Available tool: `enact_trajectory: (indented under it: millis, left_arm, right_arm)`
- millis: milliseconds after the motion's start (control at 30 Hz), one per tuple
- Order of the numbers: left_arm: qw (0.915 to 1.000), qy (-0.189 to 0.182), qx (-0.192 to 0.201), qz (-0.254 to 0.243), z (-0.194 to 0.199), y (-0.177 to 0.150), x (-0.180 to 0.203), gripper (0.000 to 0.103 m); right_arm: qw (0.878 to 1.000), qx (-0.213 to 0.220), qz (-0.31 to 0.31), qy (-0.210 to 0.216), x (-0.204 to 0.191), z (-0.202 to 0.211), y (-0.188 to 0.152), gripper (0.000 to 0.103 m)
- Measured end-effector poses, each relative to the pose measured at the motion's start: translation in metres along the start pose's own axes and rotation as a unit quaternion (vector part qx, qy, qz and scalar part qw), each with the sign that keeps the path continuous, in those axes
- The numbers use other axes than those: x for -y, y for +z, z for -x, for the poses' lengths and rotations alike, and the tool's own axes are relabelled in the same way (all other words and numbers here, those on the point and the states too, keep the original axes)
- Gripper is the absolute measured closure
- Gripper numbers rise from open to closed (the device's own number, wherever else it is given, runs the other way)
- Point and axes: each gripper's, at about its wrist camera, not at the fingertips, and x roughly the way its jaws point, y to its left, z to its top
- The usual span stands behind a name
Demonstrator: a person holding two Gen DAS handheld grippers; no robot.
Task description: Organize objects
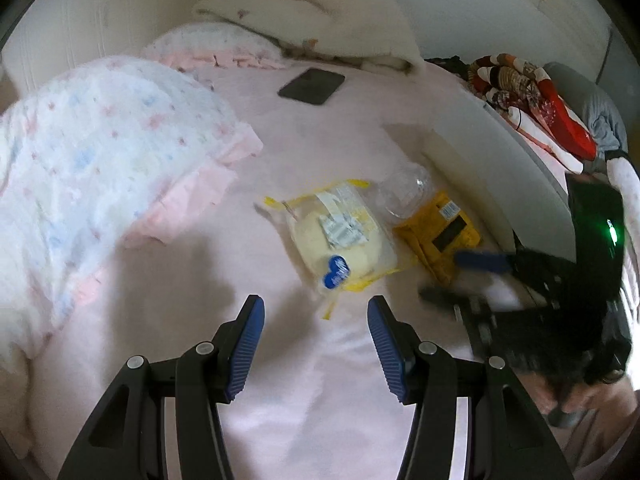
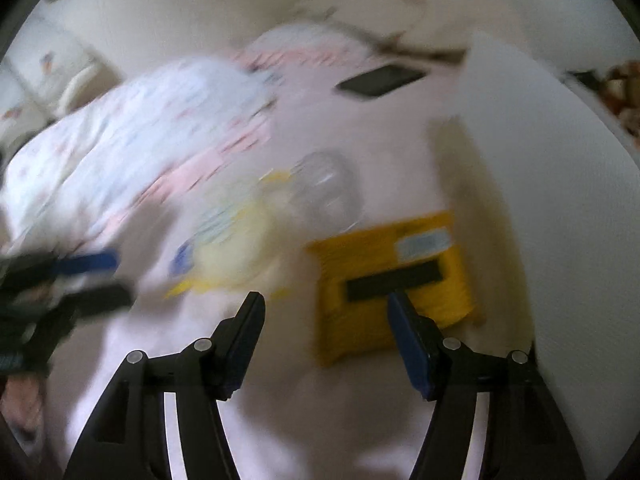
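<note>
Both your claws hang open and empty over the pink bed (image 1: 200, 272): left claw (image 1: 316, 312) just short of the bread bag (image 1: 344, 236), right claw (image 2: 326, 308) seemingly above the blurred yellow packet (image 2: 384, 280).

Pink-sheeted bed (image 1: 320, 168); star-print quilt (image 1: 100, 160) left; pale wall (image 1: 460, 8) behind

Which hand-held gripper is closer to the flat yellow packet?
Right. The right hand-held gripper hovers at the flat yellow packet; the left hand-held gripper sits beyond the bread bag.
</note>
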Motion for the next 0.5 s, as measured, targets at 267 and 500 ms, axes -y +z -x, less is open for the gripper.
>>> enact_trajectory:
  millis: [267,500]
  left_arm:
    - [0.9987,0.039,0.013,0.032,0.024,0.012,-0.038,0.051]
    - [0.9977,0.048,0.02,0.043,0.039,0.023,-0.059,0.051]
  right_arm:
    - [0.998,-0.013,0.054,0.02,-0.035,0.014,0.003,0.055]
    - [0.991,0.006,-0.021,-0.128,-0.001,0.016,0.049,0.054]
